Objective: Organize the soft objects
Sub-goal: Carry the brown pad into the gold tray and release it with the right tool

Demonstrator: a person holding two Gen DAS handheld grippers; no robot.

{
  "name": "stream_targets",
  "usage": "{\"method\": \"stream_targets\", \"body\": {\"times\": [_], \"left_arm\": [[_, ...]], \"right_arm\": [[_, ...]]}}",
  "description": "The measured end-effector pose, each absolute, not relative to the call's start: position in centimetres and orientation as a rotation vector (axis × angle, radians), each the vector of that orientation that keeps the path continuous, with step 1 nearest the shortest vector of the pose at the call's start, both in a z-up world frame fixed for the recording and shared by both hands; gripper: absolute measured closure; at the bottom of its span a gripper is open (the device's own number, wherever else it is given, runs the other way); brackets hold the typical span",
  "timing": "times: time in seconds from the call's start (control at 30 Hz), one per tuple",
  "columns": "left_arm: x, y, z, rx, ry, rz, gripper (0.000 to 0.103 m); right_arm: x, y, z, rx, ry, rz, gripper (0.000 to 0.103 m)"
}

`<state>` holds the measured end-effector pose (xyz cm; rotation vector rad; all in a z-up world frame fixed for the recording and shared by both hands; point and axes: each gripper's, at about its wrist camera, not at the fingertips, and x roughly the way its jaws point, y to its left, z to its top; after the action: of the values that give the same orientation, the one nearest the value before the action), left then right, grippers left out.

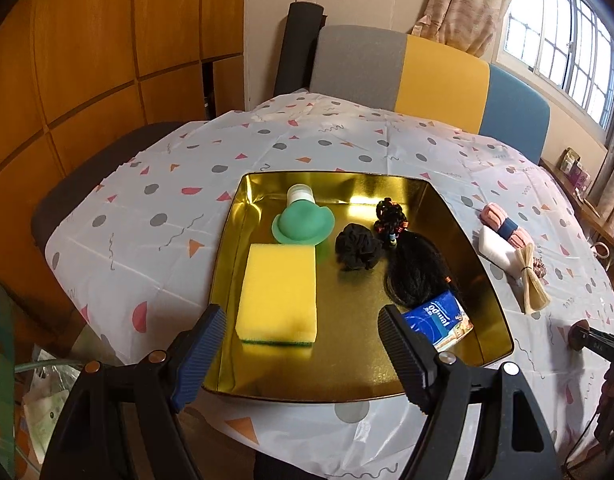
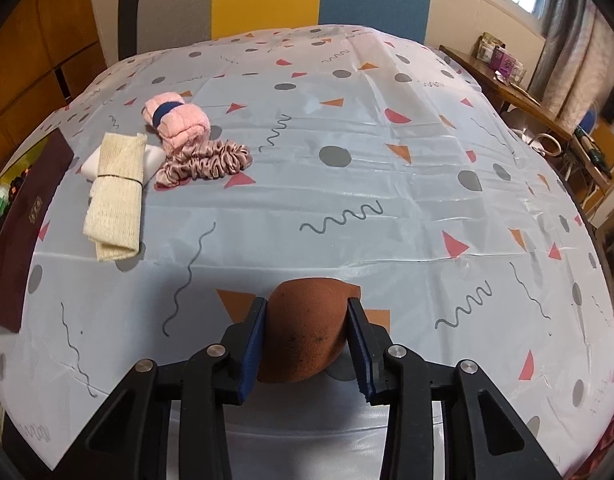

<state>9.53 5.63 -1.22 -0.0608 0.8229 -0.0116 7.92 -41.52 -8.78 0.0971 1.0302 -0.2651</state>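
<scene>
The right gripper (image 2: 307, 334), at bottom centre of its view, clenches a brown makeup sponge (image 2: 303, 332) resting on the tablecloth (image 2: 347, 200), presumably bound for the gold tray (image 1: 487, 280). The left gripper (image 1: 303, 354) hangs released over that tray's near edge.

The tissue pack (image 1: 437, 322) in the gold tray (image 1: 485, 280) is partly hidden behind a left gripper finger. The tray's dark outer wall (image 2: 17, 236) is cut off at the right view's left edge. Lettering on that wall is too small to read.
</scene>
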Motion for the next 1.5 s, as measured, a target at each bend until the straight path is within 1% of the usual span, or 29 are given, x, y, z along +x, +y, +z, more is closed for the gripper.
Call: {"method": "stream_targets", "body": {"times": [0.2, 0.43, 0.63, 0.9, 1.13, 1.3, 1.5], "left_arm": [[9.0, 6.5, -1.5, -0.08, 0.821, -0.001, 0.023], [8.4, 7.1, -1.2, -0.089, 0.808, 0.003, 0.023], [8.1, 7.6, -1.0, -0.104, 0.804, 0.006, 0.023], [7.5, 8.2, -1.2, -0.104, 0.811, 0.018, 0.023], [7.3, 9.1, -1.4, -0.122, 0.815, 0.031, 0.023], [7.3, 10.2, -1.9, -0.148, 0.829, 0.048, 0.023], [7.2, 10.8, -2.6, -0.158, 0.842, 0.06, 0.023]], "right_arm": [[8.4, -41.3, -8.1, 0.095, 1.035, -0.293, 0.068], [8.9, -39.8, -4.5, 0.126, 0.939, -0.257, 0.068], [10.6, -33.2, -1.5, 0.09, 0.868, -0.062, 0.068], [12.9, -20.3, 0.6, 0.025, 0.821, 0.276, 0.068], [14.4, -12.3, -0.2, -0.015, 0.85, 0.45, 0.068], [16.1, -8.8, -2.5, -0.035, 0.939, 0.519, 0.068], [19.0, -4.8, -5.9, -0.142, 1.039, 0.54, 0.068]]}}
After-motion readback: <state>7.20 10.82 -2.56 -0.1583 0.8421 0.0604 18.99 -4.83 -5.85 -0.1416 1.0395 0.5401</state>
